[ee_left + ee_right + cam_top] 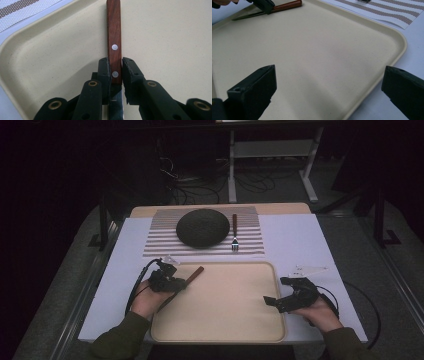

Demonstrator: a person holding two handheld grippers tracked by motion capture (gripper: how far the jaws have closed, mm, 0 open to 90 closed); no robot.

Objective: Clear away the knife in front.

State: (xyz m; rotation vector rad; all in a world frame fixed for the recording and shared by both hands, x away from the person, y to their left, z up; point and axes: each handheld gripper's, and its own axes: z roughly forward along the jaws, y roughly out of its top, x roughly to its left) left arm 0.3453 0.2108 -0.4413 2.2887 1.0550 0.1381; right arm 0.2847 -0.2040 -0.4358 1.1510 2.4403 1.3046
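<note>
Two grippers working over the beige tray (220,332). Left gripper (115,71) is clamping a wooden-handled knife (114,37) at the tray's far left corner. Right gripper (329,87) is hovering at the tray's right edge, jaws spread wide, gripping nothing. Bowl (202,227) and fork (234,232) are lying on the striped mat (160,237) at the desk's far edge.

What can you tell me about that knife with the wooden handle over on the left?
The knife has a reddish-brown wooden handle set with two pale round rivets and a grey metal blade. The left gripper clamps it at the handle's blade end, one black jaw on each side. It sits at the near left corner of the beige tray, handle pointing away toward the striped placemat, blade back toward the person. Whether it rests on the tray or is lifted, I can't tell.
</note>
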